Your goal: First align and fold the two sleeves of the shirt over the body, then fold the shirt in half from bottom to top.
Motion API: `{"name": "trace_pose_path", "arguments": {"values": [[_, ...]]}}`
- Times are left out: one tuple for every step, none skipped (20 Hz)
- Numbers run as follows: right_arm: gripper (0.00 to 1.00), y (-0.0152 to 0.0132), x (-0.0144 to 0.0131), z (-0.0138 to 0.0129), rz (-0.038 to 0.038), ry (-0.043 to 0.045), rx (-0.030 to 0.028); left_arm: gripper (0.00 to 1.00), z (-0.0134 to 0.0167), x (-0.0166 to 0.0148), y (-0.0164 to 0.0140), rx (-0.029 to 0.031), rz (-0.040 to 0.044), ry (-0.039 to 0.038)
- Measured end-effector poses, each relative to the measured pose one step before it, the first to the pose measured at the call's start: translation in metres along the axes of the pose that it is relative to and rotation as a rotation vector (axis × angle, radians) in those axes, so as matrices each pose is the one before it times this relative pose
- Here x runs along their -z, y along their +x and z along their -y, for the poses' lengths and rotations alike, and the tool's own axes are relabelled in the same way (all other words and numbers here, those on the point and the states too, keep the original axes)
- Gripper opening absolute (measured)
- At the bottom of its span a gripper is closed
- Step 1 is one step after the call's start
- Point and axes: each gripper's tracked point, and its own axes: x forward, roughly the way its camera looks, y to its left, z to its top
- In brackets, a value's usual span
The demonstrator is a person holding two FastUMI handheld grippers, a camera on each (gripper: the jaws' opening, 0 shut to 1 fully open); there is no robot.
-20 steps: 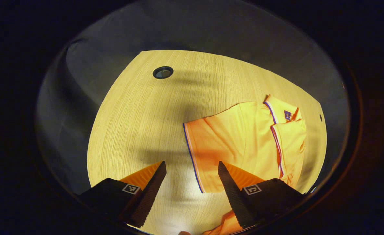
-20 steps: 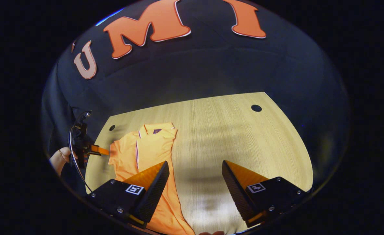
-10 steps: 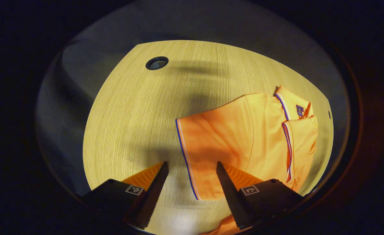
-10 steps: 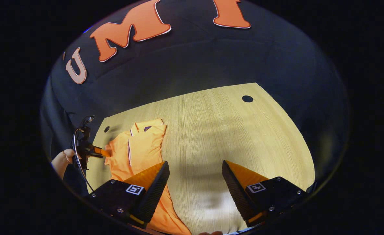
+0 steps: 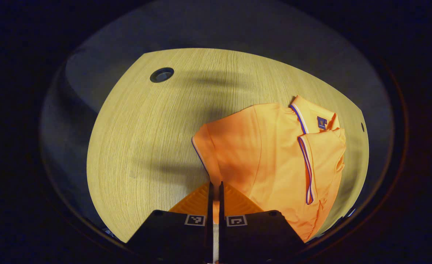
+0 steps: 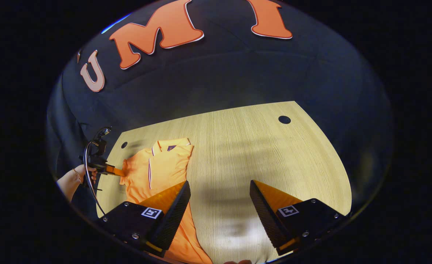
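While one sleeve (image 5: 322, 161) already lies folded over the shirt (image 5: 274, 154), the other sleeve (image 5: 216, 146) is mid-fold; bottom-to-top fold not yet done. Left gripper (image 5: 214, 190): jaws closed to a sliver, sleeve hem just ahead of the tips; probably pinching it, though contact is hidden. Right gripper (image 6: 218, 205): jaws wide, holding nothing, bare tabletop (image 6: 260, 146) between them, shirt beside and under its left jaw.

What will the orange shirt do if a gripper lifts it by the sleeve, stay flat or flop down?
Probably flop: the shirt is thin cloth with soft folds on the table. The sleeve already bunches where the left gripper is shut on it. It likely drags rather than slides whole.
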Motion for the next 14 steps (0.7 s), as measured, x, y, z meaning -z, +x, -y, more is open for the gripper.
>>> {"name": "trace_pose_path", "arguments": {"values": [[0.99,-0.00099,-0.00122,-0.00041,0.00536,0.00104,-0.00388,0.06,-0.00041,-0.00437,-0.00848,-0.00488,0.01526,0.01495],[0.99,-0.001,-0.00233,-0.00002,0.00643,-0.00115,-0.00046,0.06,0.00339,-0.00283,-0.00707,0.0041,0.00924,0.0075],[0.99,-0.00048,-0.00067,0.00026,0.00449,-0.00146,0.00188,0.06,0.00462,-0.00382,-0.00792,0.00305,0.0101,0.00018],[0.99,-0.00121,-0.00144,0.0005,0.00535,0.00009,-0.00179,0.06,0.00457,-0.00475,-0.00605,0.00704,0.01247,0.00202],[0.99,-0.00142,-0.00144,-0.00169,0.00495,0.00175,-0.00532,0.06,0.00632,-0.00492,-0.00783,0.00776,0.01591,0.00516],[0.99,-0.00127,-0.00126,-0.00069,0.00388,0.00158,-0.0056,0.06,0.00599,-0.0042,-0.00623,0.00617,0.01307,0.01046],[0.99,-0.00059,-0.00047,0.00064,0.00302,0.00056,-0.00247,0.06,0.00834,-0.0022,-0.00449,0.00543,0.0085,0.01344],[0.99,0.00022,-0.00073,0.00153,0.00289,-0.00144,-0.00172,0.06,0.00986,-0.00255,-0.00339,0.00635,0.00592,0.01389],[0.99,-0.00212,-0.00023,0.00115,0.00087,0.0007,0.00053,0.07,0.01055,-0.00218,-0.00366,0.008,0.00543,0.01297],[0.99,-0.00037,-0.00074,0.00086,0.00055,0.00117,-0.00124,0.06,0.0099,-0.00237,-0.00278,0.0073,0.00576,0.01157],[0.99,-0.0014,-0.00007,0.00169,0.00253,0.00049,-0.00117,0.06,0.01152,-0.00189,-0.00143,0.00868,0.00429,0.01671],[0.99,-0.00145,-0.00108,0.00223,0.00449,0.00067,-0.00096,0.06,0.01053,-0.00236,0.00018,0.00277,0.00142,0.02116],[0.99,-0.00065,-0.00148,0.00158,0.0044,0.00036,-0.00055,0.06,0.00855,-0.00133,-0.00063,-0.00319,-0.00232,0.02327],[0.99,-0.00147,-0.0008,0.00222,0.00417,0.00116,0.0012,0.06,0.00869,-0.00185,-0.00087,-0.00123,-0.0023,0.01969]]}}
